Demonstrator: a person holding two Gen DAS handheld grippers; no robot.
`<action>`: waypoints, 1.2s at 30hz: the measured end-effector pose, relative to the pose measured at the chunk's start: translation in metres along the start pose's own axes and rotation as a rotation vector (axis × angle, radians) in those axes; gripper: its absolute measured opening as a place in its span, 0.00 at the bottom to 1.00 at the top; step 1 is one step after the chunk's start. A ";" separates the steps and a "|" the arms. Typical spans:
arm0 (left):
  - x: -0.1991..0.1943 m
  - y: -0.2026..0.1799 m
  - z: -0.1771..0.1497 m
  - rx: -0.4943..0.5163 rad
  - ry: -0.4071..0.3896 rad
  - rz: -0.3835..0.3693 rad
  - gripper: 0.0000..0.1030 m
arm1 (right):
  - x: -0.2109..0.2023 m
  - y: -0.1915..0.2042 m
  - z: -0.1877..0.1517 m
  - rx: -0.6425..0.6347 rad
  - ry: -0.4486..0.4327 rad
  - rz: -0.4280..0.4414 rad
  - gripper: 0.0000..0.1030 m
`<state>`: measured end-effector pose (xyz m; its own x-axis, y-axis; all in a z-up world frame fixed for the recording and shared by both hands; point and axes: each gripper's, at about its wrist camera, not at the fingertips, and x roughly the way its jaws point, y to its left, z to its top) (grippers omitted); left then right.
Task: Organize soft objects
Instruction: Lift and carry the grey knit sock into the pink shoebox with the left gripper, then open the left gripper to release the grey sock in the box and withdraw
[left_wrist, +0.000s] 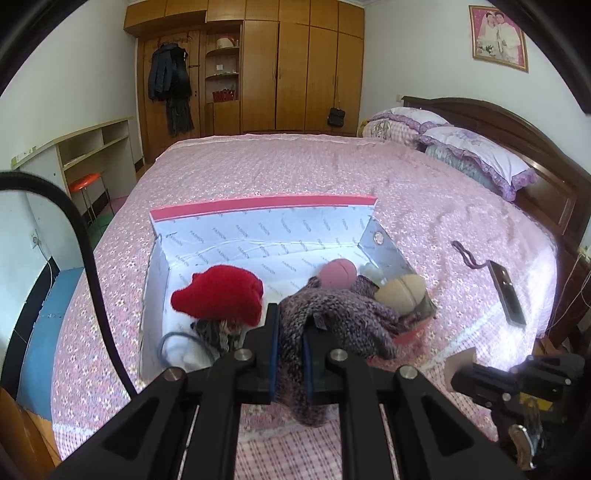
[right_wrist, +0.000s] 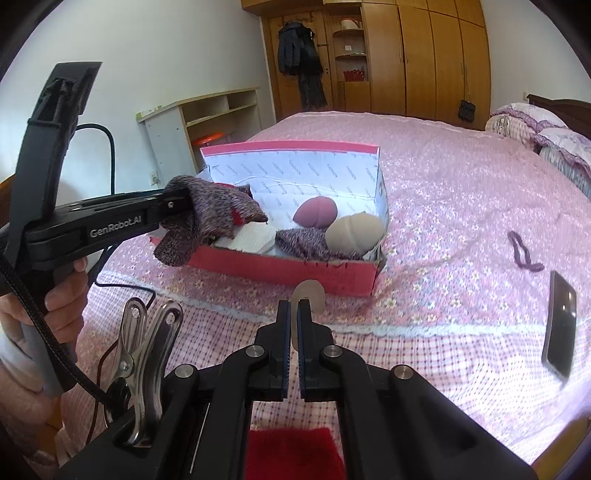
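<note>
My left gripper (left_wrist: 290, 321) is shut on a purple-grey knitted piece (left_wrist: 332, 317), which hangs over the near-left part of the pink box (right_wrist: 280, 267). From the right wrist view, the left gripper (right_wrist: 181, 205) holds the knit (right_wrist: 214, 218) just above the box. Inside the box lie a red knitted hat (left_wrist: 219, 291), a pink sponge (right_wrist: 316, 212), a beige sponge (right_wrist: 352, 230) and more purple knit (right_wrist: 306, 242). My right gripper (right_wrist: 294, 308) is shut on a thin round beige pad (right_wrist: 310, 293), in front of the box's near wall.
The box stands on a pink flowered bedspread (right_wrist: 443, 192). A dark phone (right_wrist: 561, 325) and a purple hair tie (right_wrist: 522, 253) lie to the right of it. A metal clip (right_wrist: 144, 350) and a black cable hang at the left. Pillows (left_wrist: 476, 155) sit by the headboard.
</note>
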<state>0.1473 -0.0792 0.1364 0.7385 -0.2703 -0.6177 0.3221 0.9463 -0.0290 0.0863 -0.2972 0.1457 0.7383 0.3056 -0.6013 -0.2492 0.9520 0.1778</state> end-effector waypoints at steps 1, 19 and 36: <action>0.003 0.000 0.001 0.002 0.001 0.002 0.10 | 0.001 -0.001 0.002 -0.001 0.000 -0.001 0.04; 0.068 -0.005 0.011 0.025 0.085 0.023 0.10 | 0.019 -0.013 0.034 -0.001 -0.021 -0.015 0.04; 0.101 0.008 0.007 -0.018 0.133 0.025 0.10 | 0.074 -0.029 0.076 0.017 -0.011 -0.023 0.04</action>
<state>0.2289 -0.1001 0.0789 0.6606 -0.2214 -0.7173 0.2930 0.9558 -0.0252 0.1956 -0.3007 0.1554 0.7509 0.2834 -0.5965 -0.2212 0.9590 0.1772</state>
